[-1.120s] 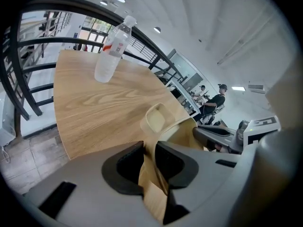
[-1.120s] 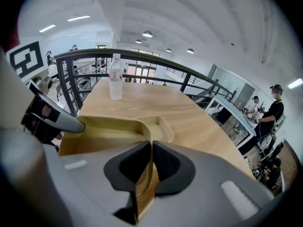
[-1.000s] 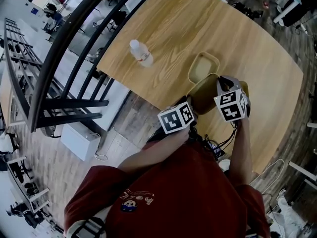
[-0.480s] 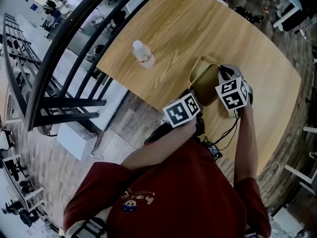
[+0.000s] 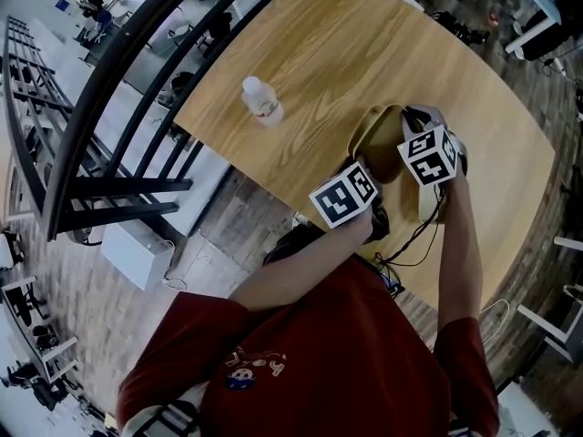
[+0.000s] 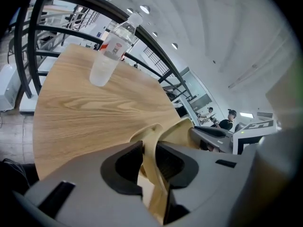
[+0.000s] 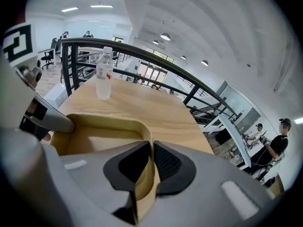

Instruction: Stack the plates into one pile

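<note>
Pale wooden tabletop, a water bottle standing on it. My left gripper clamps one rim of the yellow plate, tilted by the bottle. My right gripper pinches the opposite rim, jaws just easing apart.

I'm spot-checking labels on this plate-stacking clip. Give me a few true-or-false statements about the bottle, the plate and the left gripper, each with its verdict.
1. The water bottle stands upright on the wooden table. True.
2. The left gripper is empty. False: its jaws clamp the rim of a plate.
3. The plate is tan-yellow. True.
4. The bottle has no cap. False: a white cap is on it.
5. The plate is round. False: it has straight sides and rounded corners.
</note>
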A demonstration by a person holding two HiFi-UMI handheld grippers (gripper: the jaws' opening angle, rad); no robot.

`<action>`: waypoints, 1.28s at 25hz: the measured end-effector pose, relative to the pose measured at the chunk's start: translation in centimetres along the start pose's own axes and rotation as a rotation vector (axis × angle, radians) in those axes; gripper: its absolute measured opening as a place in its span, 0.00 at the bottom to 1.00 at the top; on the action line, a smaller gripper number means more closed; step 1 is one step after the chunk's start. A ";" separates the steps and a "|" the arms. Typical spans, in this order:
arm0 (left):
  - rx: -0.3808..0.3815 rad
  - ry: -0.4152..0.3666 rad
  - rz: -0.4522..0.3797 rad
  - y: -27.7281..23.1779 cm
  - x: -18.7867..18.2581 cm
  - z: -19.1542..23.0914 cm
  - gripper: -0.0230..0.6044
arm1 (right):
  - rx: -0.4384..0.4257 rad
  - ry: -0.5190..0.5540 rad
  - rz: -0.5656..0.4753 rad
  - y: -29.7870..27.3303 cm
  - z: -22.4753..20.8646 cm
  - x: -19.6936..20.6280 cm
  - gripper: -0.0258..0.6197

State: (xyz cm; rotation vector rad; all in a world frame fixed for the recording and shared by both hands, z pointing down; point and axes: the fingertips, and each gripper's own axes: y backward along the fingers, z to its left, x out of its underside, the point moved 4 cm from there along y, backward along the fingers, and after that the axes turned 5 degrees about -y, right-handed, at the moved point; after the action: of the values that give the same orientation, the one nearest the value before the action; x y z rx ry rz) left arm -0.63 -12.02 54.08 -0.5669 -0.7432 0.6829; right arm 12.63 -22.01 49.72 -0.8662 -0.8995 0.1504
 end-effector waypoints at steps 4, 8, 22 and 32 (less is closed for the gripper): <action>-0.017 0.018 0.005 -0.9 -0.2 -0.2 0.15 | -0.012 0.002 0.007 -1.3 -0.5 0.2 0.11; -0.037 0.034 0.020 -1.8 -0.1 0.0 0.15 | -0.030 0.003 0.020 -2.7 -0.6 0.6 0.11; -0.075 0.042 0.060 -2.9 0.4 1.2 0.16 | -0.076 -0.030 0.051 -5.0 0.2 1.9 0.11; -0.115 -0.003 0.078 -2.9 1.1 2.3 0.16 | -0.103 -0.036 0.087 -5.9 1.8 3.5 0.11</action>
State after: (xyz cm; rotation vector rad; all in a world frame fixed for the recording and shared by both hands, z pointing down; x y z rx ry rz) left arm -0.79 -12.57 57.88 -0.7030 -0.7694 0.7166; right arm 12.19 -23.30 56.71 -1.0017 -0.9100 0.1969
